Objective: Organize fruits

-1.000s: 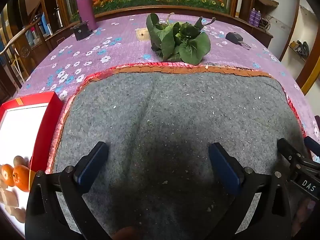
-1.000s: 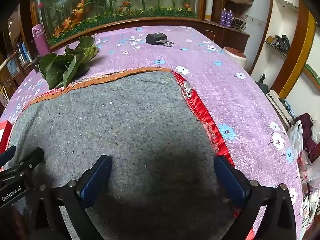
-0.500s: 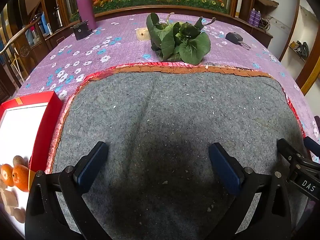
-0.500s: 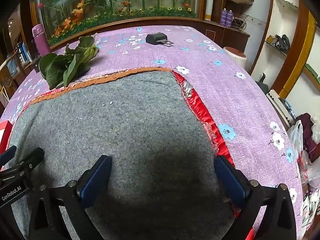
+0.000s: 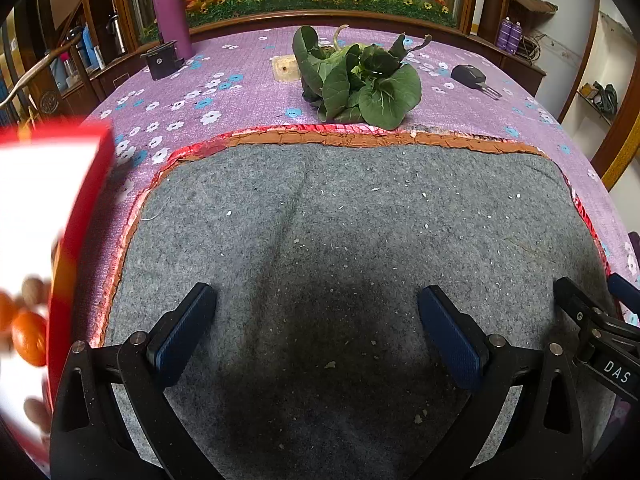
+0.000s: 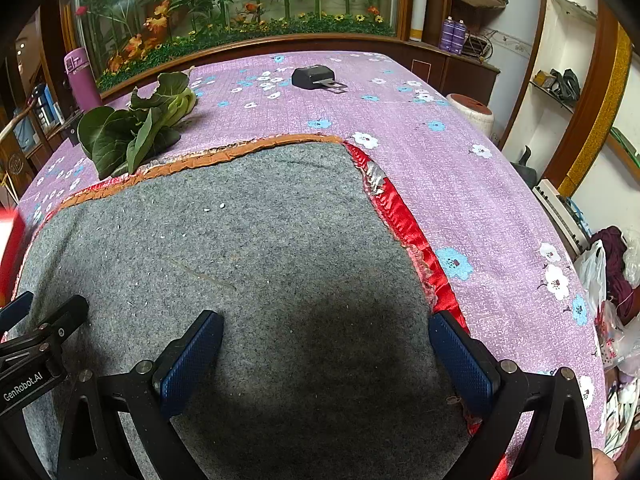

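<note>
I hold the left gripper (image 5: 316, 320) low over the grey felt mat (image 5: 340, 220) with its blue-padded jaws spread wide and nothing between them. The right gripper (image 6: 326, 346) sits the same way: jaws fully apart, empty, over the mat's right half. Each gripper shows at the edge of the other's view, so the two are side by side.

The fruit lies at 9 o'clock from the left gripper, off the mat. An orange fruit (image 5: 29, 343) and a brown round fruit (image 5: 35, 290) sit inside the red box (image 5: 86, 200) with its white interior. The box and its contents are motion-blurred; I cannot count the fruit. In the right wrist view only a red sliver of the box (image 6: 10, 232) shows at 9 o'clock.

At 12 o'clock, beyond the mat's orange and red trim, a bunch of leafy greens (image 5: 360, 80) lies on the purple floral tablecloth (image 5: 240, 92). A purple flask (image 5: 170, 12) and a small black block (image 5: 162, 60) stand at 11 o'clock; a black car key (image 5: 474, 78) lies at 1 o'clock. Nothing lies on the mat between the jaws and the box.

Compared with half a second ago, the red box appears larger, higher in the left wrist view and blurred, reaching further up the left edge. Both grippers keep the same wide opening.
</note>
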